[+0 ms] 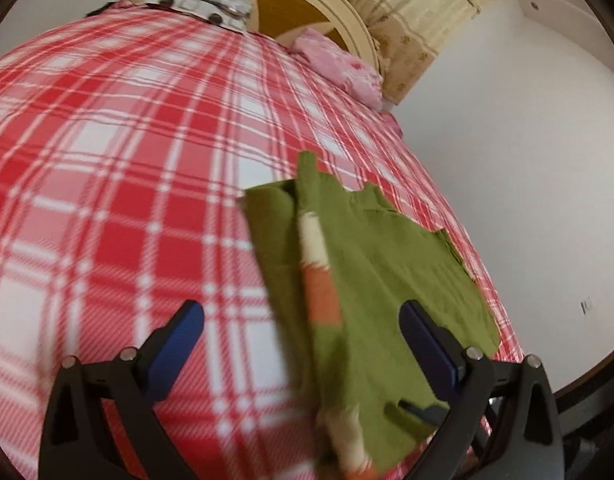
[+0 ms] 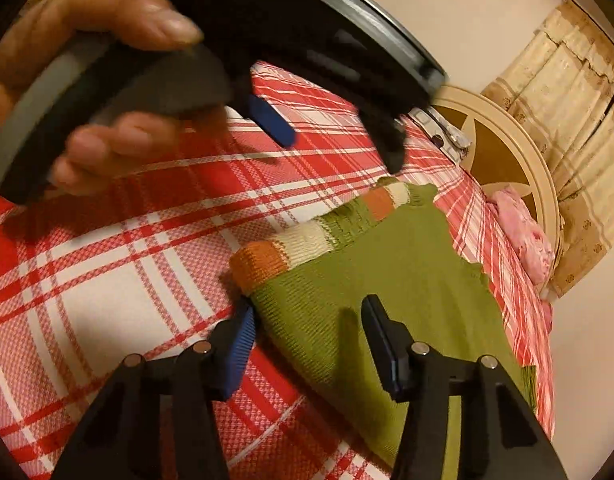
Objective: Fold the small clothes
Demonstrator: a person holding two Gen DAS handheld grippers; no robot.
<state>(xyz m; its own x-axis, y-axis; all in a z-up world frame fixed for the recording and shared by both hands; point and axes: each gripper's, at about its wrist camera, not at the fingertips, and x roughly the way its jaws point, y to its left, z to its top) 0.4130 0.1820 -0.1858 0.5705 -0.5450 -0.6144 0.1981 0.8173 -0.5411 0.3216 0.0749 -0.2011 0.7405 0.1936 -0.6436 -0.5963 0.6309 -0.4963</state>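
Both tongs open over the green sweater on the checked bed

The right tongs [image 2: 307,320] straddle the folded near corner of the sweater [image 2: 387,264], jaws apart, gripping nothing; the left tongs [image 1: 303,320] hover open above it. The knit lies near the bed [image 2: 107,280] edge — a shallow pinch could catch one layer only, undoing the fold.

A home bedroom is showing here: a red plaid bedsheet [image 1: 127,152] is covering the bed, a rounded cream headboard [image 1: 307,4] is standing at the far end, pink bedding [image 1: 339,64] lying near it, curtains [image 2: 567,92] hanging beyond.
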